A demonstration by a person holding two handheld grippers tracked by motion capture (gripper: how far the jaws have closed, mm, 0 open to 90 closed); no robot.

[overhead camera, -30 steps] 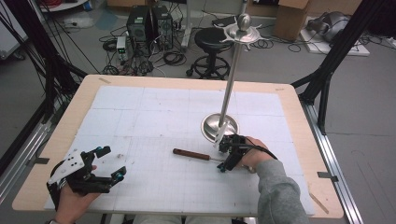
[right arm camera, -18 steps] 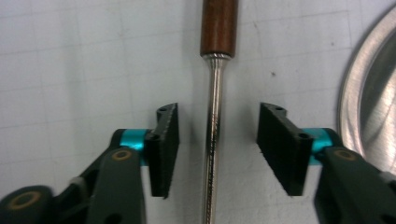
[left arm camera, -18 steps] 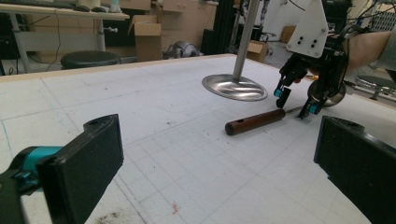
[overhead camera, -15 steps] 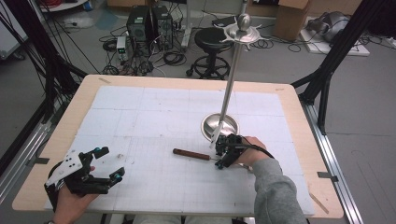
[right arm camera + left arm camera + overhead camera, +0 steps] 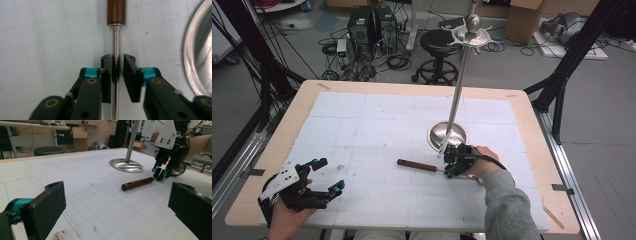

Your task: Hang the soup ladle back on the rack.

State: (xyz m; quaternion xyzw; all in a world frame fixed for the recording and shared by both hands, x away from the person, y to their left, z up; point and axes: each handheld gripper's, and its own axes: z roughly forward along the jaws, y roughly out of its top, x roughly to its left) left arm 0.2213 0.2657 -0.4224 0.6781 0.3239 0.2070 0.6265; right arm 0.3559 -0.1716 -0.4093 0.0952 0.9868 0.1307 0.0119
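Went for the brown wooden-handled utensil with thin steel shaft with right gripper. Found it lying flat on white gridded mat, just in front of tall steel stand's round base. Straddled the bare shaft, not the handle, prob. since the slim metal fits between the pads. Had just been closing the jaws to a narrow gap, shaft between them, against one pad, w/ a sliver left at the other, so not yet clamped. Kept left gripper spread wide & empty at near-left corner, well apart and out of the way.
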